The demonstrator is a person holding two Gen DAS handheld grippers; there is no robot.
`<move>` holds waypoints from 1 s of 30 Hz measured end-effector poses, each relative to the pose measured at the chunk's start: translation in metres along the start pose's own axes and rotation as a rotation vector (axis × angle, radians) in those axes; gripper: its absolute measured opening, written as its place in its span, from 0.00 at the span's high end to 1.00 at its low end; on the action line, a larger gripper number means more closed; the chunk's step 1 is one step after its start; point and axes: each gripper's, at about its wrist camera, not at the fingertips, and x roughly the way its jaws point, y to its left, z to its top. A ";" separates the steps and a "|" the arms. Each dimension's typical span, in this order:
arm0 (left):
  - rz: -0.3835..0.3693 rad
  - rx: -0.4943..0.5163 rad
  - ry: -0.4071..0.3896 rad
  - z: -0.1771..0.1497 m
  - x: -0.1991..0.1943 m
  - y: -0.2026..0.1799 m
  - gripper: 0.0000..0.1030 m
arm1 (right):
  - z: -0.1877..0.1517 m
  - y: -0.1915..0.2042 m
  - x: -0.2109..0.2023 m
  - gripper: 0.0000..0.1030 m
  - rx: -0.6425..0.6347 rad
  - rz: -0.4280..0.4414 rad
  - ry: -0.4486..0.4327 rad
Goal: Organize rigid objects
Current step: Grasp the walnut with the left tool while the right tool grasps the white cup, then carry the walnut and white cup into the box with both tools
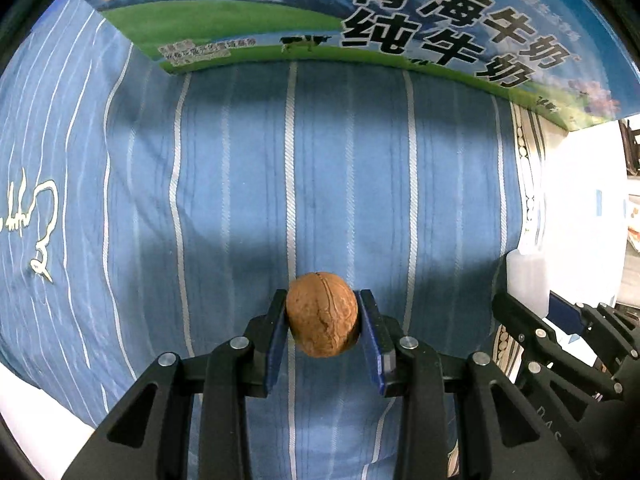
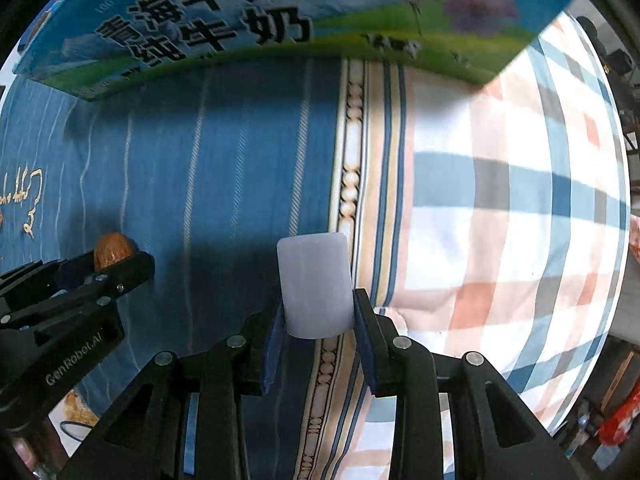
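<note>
A brown walnut (image 1: 322, 314) is clamped between the blue pads of my left gripper (image 1: 323, 322), held above the blue striped bedsheet (image 1: 240, 184). In the right wrist view, my right gripper (image 2: 318, 312) is shut on a white translucent cylinder (image 2: 314, 285), also above the bedding. The left gripper (image 2: 116, 264) with the walnut (image 2: 112, 249) shows at the left of that view. The right gripper (image 1: 532, 320) and its white cylinder (image 1: 526, 276) show at the right edge of the left wrist view. A printed milk carton box (image 1: 400, 32) lies ahead of both grippers.
The milk carton box (image 2: 240, 20) spans the top of the right wrist view. A checked white, orange and blue cloth (image 2: 520, 220) covers the bed to the right of the blue sheet (image 2: 240, 184). Room clutter shows past the bed edge at the far right.
</note>
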 end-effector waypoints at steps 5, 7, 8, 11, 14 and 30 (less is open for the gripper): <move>-0.023 0.017 -0.056 0.006 -0.036 -0.010 0.70 | -0.013 -0.016 -0.018 0.66 -0.007 0.008 -0.058; -0.043 0.026 -0.099 0.009 -0.062 -0.008 0.70 | -0.017 -0.013 -0.035 0.66 -0.009 0.022 -0.094; -0.050 0.033 -0.118 0.011 -0.073 -0.010 0.70 | -0.018 -0.014 -0.046 0.66 -0.011 0.034 -0.115; -0.069 0.057 -0.191 0.012 -0.114 -0.017 0.70 | -0.016 -0.018 -0.074 0.66 -0.007 0.064 -0.166; -0.087 0.072 -0.260 0.016 -0.152 -0.020 0.70 | -0.008 -0.026 -0.107 0.66 0.004 0.105 -0.219; -0.034 0.093 -0.430 0.077 -0.199 -0.013 0.70 | 0.068 -0.046 -0.194 0.66 0.060 0.162 -0.367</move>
